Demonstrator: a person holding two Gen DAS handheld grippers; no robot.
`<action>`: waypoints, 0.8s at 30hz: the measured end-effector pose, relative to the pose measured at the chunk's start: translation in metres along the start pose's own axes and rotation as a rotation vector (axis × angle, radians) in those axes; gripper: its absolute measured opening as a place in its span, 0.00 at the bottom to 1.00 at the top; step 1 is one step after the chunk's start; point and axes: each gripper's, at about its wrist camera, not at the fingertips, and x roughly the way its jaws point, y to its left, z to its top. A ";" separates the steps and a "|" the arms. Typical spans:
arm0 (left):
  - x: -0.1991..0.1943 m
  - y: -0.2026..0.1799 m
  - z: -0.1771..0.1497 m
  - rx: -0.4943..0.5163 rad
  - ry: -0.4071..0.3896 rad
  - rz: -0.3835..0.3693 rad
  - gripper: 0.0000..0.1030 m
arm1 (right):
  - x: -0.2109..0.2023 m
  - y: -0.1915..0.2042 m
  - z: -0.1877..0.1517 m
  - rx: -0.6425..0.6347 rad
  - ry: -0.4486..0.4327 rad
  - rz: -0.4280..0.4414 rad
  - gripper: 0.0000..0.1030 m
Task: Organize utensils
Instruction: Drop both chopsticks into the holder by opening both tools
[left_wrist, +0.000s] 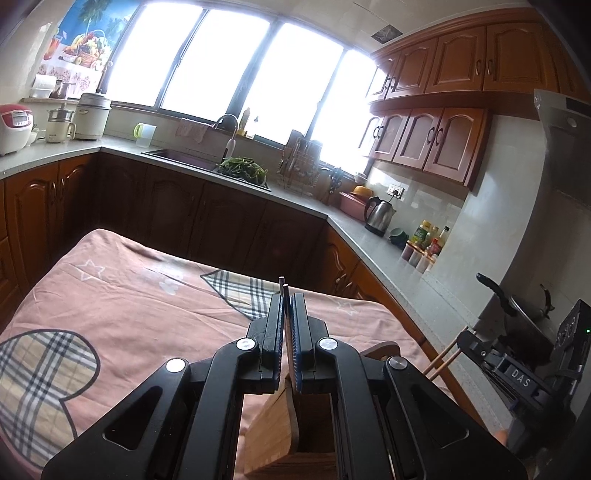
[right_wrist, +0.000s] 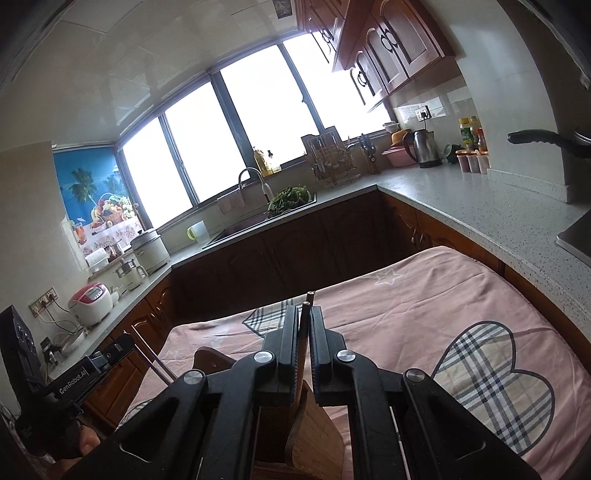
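On the right hand-held gripper (left_wrist: 461, 341), seen at the lower right of the left wrist view, the letters "DAS" are read in white on its black body. On the left hand-held gripper (right_wrist: 127, 341), at the lower left of the right wrist view, "GenRobot.AI" is printed.

The left hand-held gripper is closed to a narrow slit on a pair of dark-tipped chopsticks (left_wrist: 283, 295), whose ends stick out past the fingertips at the centre of the frame. The right hand-held gripper is likewise clamped on a pair of brown chopsticks (right_wrist: 306, 314), pointing upward at centre frame.

A wooden utensil holder (left_wrist: 280, 435) of slatted bamboo is seen at the bottom centre of both views, directly beneath the closed jaws, with an open compartment whose contents cannot be made out.

The surface (left_wrist: 147, 295) below is draped in a pink cloth printed with white stars and plaid hearts. Along the right edge of the speckled stone counter (right_wrist: 480, 206), a steel electric kettle (right_wrist: 423, 147) and labelled sauce bottles (right_wrist: 469, 134) are set; the labels are too small to read.
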 end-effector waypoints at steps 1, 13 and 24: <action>0.000 0.000 0.000 0.001 0.003 0.000 0.03 | 0.002 -0.001 0.000 0.003 0.007 0.000 0.05; -0.003 0.000 0.003 0.011 0.036 0.000 0.06 | 0.000 -0.004 0.000 0.030 0.033 0.025 0.12; -0.031 0.002 -0.002 -0.014 0.035 0.021 0.80 | -0.025 -0.011 -0.002 0.080 0.010 0.057 0.82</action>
